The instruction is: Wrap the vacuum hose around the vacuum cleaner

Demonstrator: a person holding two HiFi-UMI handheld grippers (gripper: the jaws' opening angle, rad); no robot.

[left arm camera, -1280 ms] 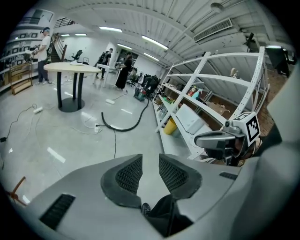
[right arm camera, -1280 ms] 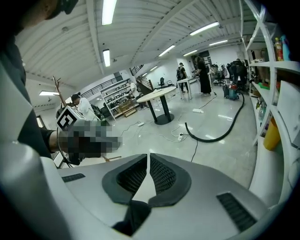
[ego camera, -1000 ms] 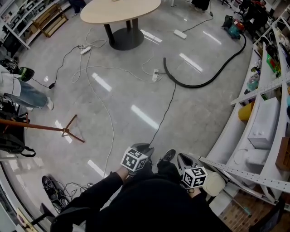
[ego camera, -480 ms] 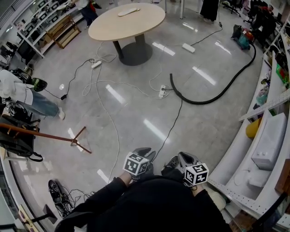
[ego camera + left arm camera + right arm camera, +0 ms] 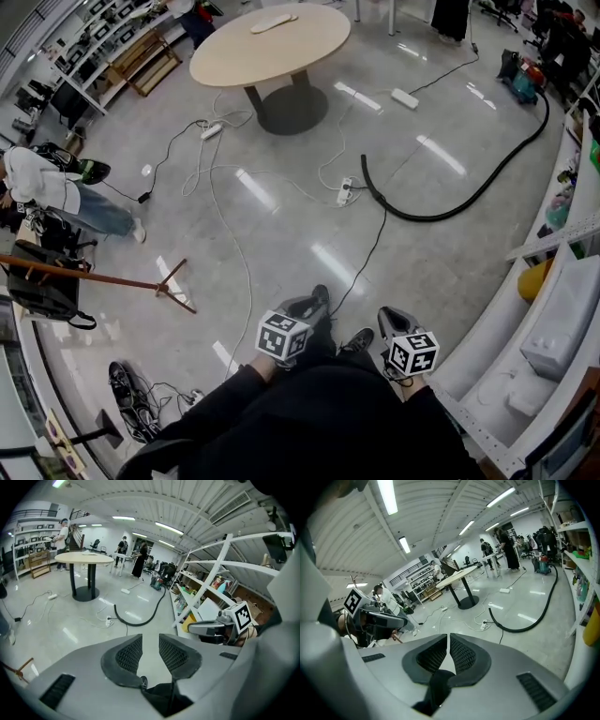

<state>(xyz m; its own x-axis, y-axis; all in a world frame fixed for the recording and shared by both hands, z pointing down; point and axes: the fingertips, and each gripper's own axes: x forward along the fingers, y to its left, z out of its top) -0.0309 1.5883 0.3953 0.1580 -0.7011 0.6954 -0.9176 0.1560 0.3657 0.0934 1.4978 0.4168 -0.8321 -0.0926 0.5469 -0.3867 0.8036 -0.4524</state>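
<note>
The black vacuum hose (image 5: pixel 427 214) lies in a long curve on the grey floor, its free end (image 5: pixel 365 161) near a white power strip. Its other end runs to the vacuum cleaner (image 5: pixel 523 73) at the far right. The hose (image 5: pixel 138 622) and the vacuum cleaner (image 5: pixel 157 583) also show in the left gripper view, and the same hose (image 5: pixel 524 628) in the right gripper view. My left gripper (image 5: pixel 306 306) (image 5: pixel 150 640) is open and empty. My right gripper (image 5: pixel 390 320) (image 5: pixel 447 639) is shut on nothing. Both are held close to my body, well short of the hose.
An oval wooden table (image 5: pixel 272 47) stands beyond the hose. White cables and a power strip (image 5: pixel 345 191) cross the floor. White shelving (image 5: pixel 553 319) lines the right side. A person (image 5: pixel 47 192) and a wooden stand (image 5: pixel 112 279) are at the left.
In the head view the table, hose and vacuum cleaner have slid lower and nearer as I walk forward. Both grippers stay in front of me with jaws unchanged.
</note>
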